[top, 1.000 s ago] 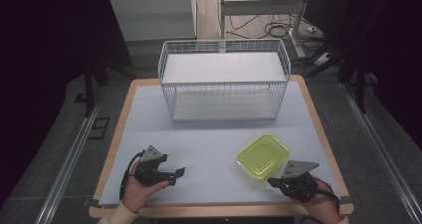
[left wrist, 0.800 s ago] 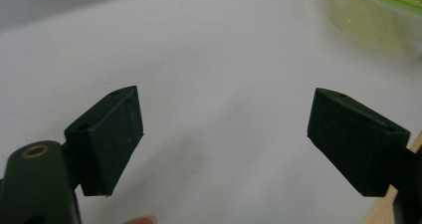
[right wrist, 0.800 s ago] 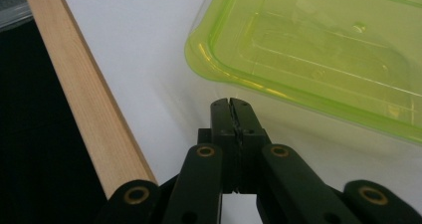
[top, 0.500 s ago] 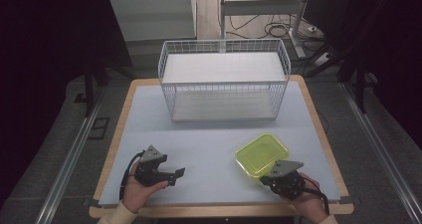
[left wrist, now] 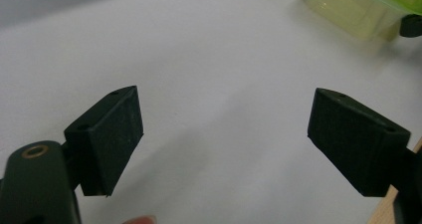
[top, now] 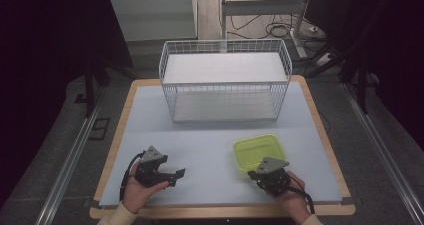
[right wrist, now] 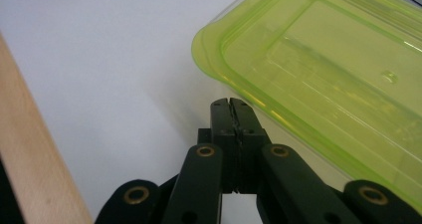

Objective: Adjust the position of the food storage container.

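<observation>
Green container (top: 259, 151), translucent and rectangular, lies flat on the table's pale mat (top: 210, 140), toward the near right part and in front of the wire basket (top: 225, 80); in the right gripper view its rounded rim (right wrist: 234, 84) sits just beyond the tips of the right gripper (right wrist: 232, 103), whose jaws are pressed fully together with nothing between them; whether the tips touch the rim I cannot tell; in the high view this gripper (top: 256, 175) sits at the container's near edge, held in the person's right hand (top: 290, 197). The left gripper (top: 180, 174) rests in the left hand (top: 137, 192) near the mat's front left, well apart from the container; its jaws stand wide open and empty, the bare mat showing between the two black pads (left wrist: 112, 134) in the left gripper view. The mat is a light grey-blue sheet over a wooden tabletop (top: 120, 130), whose edge frames it all round; the white wire basket stands at the far side, empty, with a pale lining at its bottom. Around the table the room is dark: grey floor (top: 45, 150) with metal rails (top: 70, 160) on both sides, a white cabinet (top: 150, 15) behind, and cables (top: 270, 27) coiled beneath a metal stand (top: 260, 7) farther back.
</observation>
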